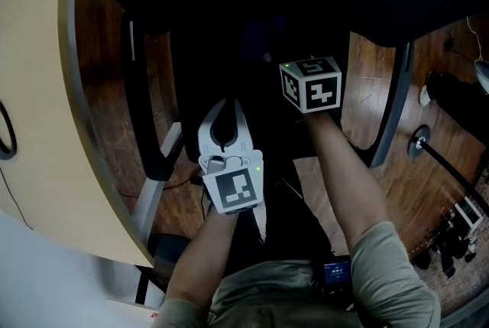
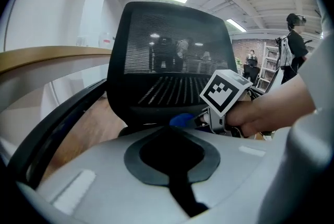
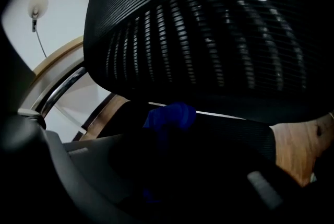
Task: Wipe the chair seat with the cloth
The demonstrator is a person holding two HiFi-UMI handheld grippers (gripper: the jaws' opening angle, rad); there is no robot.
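Nearest the person, the left gripper (image 1: 227,106) hovers over the black chair seat (image 3: 235,133) with its jaws pressed together and nothing in them. Just beyond it, the right gripper (image 2: 202,119) pinches the cloth (image 3: 171,116), a deep blue crumpled wad. Its length runs along the jaws, and its bunched end pokes past their tips toward the ribbed backrest (image 3: 209,35), low over the rear of the seat.
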